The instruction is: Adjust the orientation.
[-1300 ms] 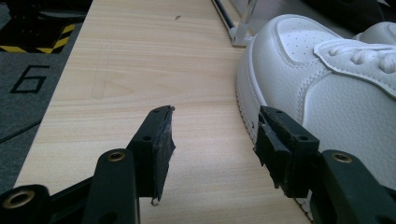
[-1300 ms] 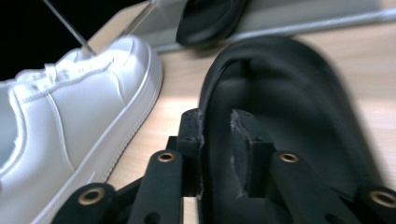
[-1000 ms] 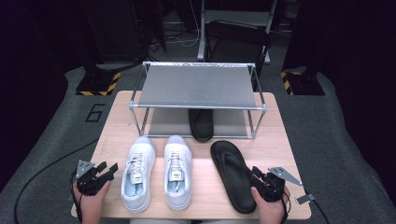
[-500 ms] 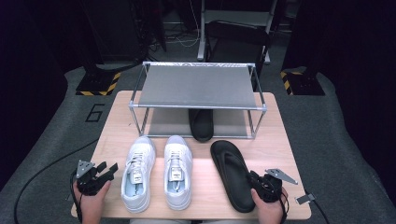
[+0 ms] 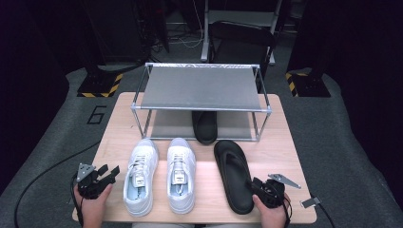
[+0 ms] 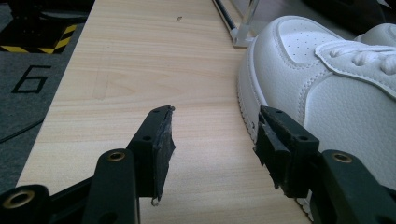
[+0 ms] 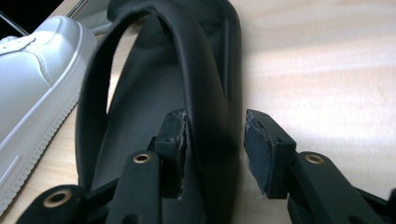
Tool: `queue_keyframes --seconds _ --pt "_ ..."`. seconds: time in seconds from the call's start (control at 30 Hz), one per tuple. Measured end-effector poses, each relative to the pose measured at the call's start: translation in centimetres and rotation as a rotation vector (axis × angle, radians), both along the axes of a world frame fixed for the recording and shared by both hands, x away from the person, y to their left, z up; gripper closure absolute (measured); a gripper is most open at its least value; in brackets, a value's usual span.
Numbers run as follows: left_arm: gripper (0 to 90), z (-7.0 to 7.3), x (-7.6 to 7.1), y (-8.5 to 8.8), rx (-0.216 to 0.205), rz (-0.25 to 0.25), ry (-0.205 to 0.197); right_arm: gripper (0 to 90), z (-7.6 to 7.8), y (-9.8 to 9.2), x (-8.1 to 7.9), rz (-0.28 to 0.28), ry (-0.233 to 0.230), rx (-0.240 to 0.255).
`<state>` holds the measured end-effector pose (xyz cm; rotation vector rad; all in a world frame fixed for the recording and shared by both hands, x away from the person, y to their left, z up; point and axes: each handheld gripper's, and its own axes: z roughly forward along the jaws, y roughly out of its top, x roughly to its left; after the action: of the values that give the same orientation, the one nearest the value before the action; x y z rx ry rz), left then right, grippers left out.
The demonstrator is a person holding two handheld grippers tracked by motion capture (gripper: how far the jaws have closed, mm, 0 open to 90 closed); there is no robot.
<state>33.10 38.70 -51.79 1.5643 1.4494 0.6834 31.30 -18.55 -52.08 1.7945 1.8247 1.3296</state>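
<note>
A black flip-flop (image 5: 233,173) lies on the table to the right of a pair of white sneakers (image 5: 140,175). My right gripper (image 5: 254,186) is at its heel end. In the right gripper view, my right gripper (image 7: 215,140) straddles the flip-flop's (image 7: 135,140) right rim and strap. Its jaws have just been opening and the right pad stands clear of the rubber. My left gripper (image 5: 111,172) rests at the table's near left corner. It (image 6: 212,135) is open, with bare wood between its jaws and the left sneaker (image 6: 327,84) just beside its right jaw.
A metal two-level shoe rack (image 5: 202,88) stands at the back of the wooden table (image 5: 285,147). A second black flip-flop (image 5: 204,126) lies on its lower level. The second white sneaker (image 5: 181,173) lies between the left sneaker and the flip-flop.
My right gripper has sunk slightly at the flip-flop's heel. The left gripper and the shoes have stayed where they were.
</note>
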Motion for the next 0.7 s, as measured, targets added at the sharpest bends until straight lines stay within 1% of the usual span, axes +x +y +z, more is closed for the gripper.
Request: queue_keyframes --seconds 0.03,0.07,0.1,0.13,0.17,0.27,0.37,0.43,0.53,0.57,0.6,0.63,0.7 --pt "45.4 0.0 0.0 0.0 -0.001 0.000 0.003 57.6 -0.2 -0.2 -0.1 0.001 0.000 -0.003" --pt "45.3 0.0 0.0 -0.1 -0.004 0.010 -0.014 57.1 -0.3 -0.3 -0.2 0.004 0.004 0.003" --pt "45.4 0.0 -0.1 0.0 -0.004 0.005 -0.004 56.9 -0.4 -0.4 -0.3 0.006 0.009 0.011" --pt "45.4 0.0 -0.1 0.0 -0.004 0.005 -0.004 56.9 -0.4 -0.4 -0.3 0.006 0.009 0.011" --pt "45.4 -0.1 0.0 0.0 -0.008 0.015 -0.011 56.5 -0.6 -0.5 -0.4 0.007 0.018 0.021" --pt "45.4 -0.1 0.0 0.0 -0.006 0.014 -0.010 56.6 -0.6 -0.5 -0.3 0.009 0.020 0.030" --pt "45.4 0.0 0.0 -0.1 -0.003 0.010 -0.014 56.6 -0.9 -0.5 -0.1 0.018 0.021 0.051" --pt "45.4 0.0 0.0 -0.1 -0.002 0.012 -0.014 56.6 -0.9 -0.6 -0.1 0.019 0.031 0.060" --pt "45.4 0.0 0.0 0.0 -0.002 0.012 -0.014 58.4 -1.1 -0.8 0.0 0.023 0.031 0.081" --pt "45.3 0.0 0.0 -0.1 -0.003 0.011 -0.013 60.1 -1.2 -0.8 0.0 0.026 0.023 0.093" --pt "45.4 0.0 0.0 -0.1 -0.003 0.011 -0.013 60.1 -1.2 -0.8 0.0 0.026 0.023 0.093" --pt "45.3 0.0 0.0 -0.1 -0.003 0.011 -0.013 60.8 -1.2 -0.8 -0.1 0.024 0.039 0.111" --pt "45.4 0.0 0.0 -0.1 -0.003 0.011 -0.015 60.8 -1.2 -0.9 -0.1 0.028 0.041 0.111"
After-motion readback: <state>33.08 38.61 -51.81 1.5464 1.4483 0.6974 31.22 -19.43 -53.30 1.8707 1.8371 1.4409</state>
